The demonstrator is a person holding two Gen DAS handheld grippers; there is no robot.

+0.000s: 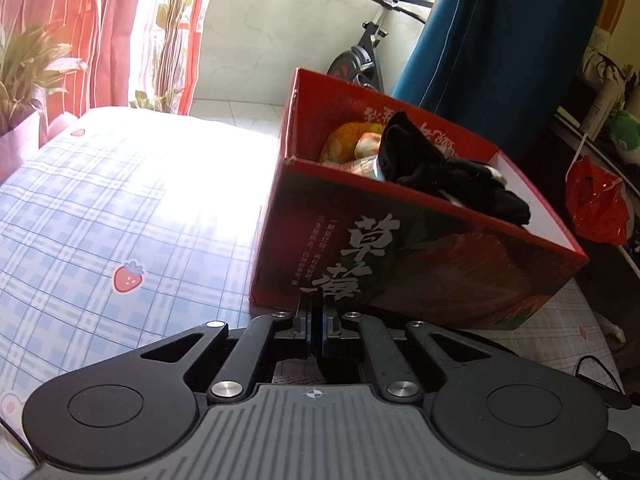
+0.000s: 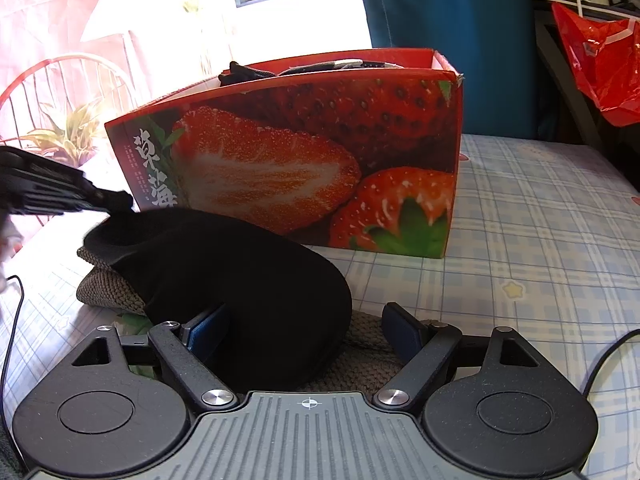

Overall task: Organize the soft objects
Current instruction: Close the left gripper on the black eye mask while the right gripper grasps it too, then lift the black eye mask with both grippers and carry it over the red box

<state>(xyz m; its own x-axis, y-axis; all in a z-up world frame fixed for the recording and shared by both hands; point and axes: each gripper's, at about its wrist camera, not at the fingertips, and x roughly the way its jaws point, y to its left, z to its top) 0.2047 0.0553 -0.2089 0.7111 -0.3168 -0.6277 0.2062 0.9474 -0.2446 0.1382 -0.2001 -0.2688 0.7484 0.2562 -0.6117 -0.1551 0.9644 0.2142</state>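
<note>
Red strawberry box (image 2: 304, 160) sits on the checked sheet (image 1: 100, 208), already holding soft items: a black sock (image 1: 452, 172) draped over the near rim and orange-patterned cloth (image 1: 348, 144) behind it. Still outside the box: 1 black sock (image 2: 240, 280) lying on a grey knit piece (image 2: 108, 288), both on the sheet just in front of the box's strawberry face. Right gripper (image 2: 306, 328) is spread wide, its 2 blue pads straddling the sock's near end; left pad (image 2: 208, 332) is touching or almost touching the fabric, right pad (image 2: 400, 328) is clear of it, over the knit. Left gripper (image 1: 316, 330) has its jaws pressed together; in the right wrist view its tip sits at the sock's far opening, and it may be pinching that edge, but cannot tell for sure. Step in hand looks like taking up the black sock. To do it well: push the right pads a little deeper so they close on a full fold of sock, not the knit beneath; close fully before lifting; lift high enough to clear the box rim. Risk: the knit piece riding up with the sock, or a thin pinch slipping out.
</note>
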